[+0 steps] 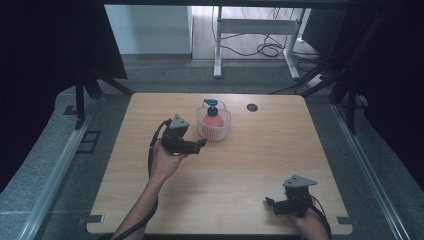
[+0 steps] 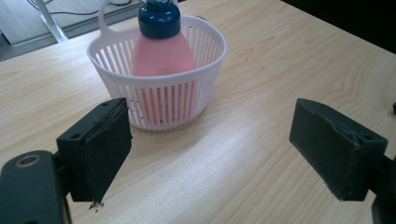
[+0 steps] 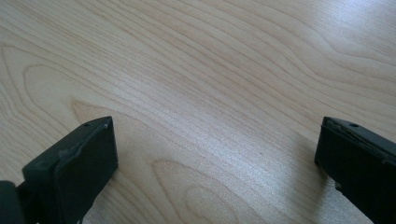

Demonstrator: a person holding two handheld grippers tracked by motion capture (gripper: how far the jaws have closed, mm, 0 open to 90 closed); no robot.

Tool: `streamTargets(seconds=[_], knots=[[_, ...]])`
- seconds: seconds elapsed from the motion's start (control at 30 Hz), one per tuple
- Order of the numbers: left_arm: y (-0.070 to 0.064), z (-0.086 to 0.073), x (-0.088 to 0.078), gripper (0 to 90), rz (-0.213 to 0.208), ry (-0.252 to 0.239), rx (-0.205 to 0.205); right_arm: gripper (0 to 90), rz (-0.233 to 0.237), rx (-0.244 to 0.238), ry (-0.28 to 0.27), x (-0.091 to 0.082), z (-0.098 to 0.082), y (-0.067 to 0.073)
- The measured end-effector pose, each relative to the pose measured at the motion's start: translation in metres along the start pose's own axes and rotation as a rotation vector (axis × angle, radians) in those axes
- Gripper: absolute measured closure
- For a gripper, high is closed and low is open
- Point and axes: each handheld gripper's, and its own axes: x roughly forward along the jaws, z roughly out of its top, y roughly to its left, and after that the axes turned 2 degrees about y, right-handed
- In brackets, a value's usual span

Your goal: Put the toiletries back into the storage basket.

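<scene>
Left hand-held gripper [image 2: 210,154] spread wide, empty, aimed at white basket [image 2: 161,105] holding upright pink bottle [image 2: 163,53] (likely pre-grasp); right hand-held gripper [image 3: 215,163] equally wide, empty, parked over bare tabletop [image 3: 210,70].

The right tool [image 3: 217,163] has its two black jaws spread wide, one rising at about 8 o'clock and the other at about 4 o'clock. Between and beyond them lies pale wood-grain tabletop [image 3: 201,79], its grain lines sweeping from 10 o'clock toward 4 o'clock, with a soft sheen near the middle.
</scene>
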Motion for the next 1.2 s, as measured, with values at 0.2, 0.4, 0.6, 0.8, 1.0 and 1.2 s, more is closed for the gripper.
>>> streamTargets(seconds=[0.2,0.4,0.6,0.8,1.0,1.2], knots=[[-0.002,-0.009,-0.005,12.6,-0.007,-0.006,-0.006,0.0,0.000,0.000,0.000,0.000,0.000,0.000],[-0.003,-0.018,-0.010,12.5,-0.001,-0.008,-0.003,0.0,-0.001,0.001,0.000,0.000,0.000,0.000],[-0.005,-0.033,-0.014,12.0,-0.007,-0.005,-0.013,0.0,0.000,0.002,0.000,0.000,0.000,0.000],[-0.008,-0.046,-0.015,11.2,-0.010,0.004,-0.014,0.0,0.000,0.004,-0.001,0.000,0.000,0.000],[-0.011,-0.064,-0.018,11.0,-0.008,0.003,-0.022,0.0,-0.001,0.005,-0.001,0.000,0.000,0.000],[-0.014,-0.080,-0.019,10.8,0.002,0.005,-0.019,0.0,-0.001,0.005,-0.001,0.000,0.000,0.001]])
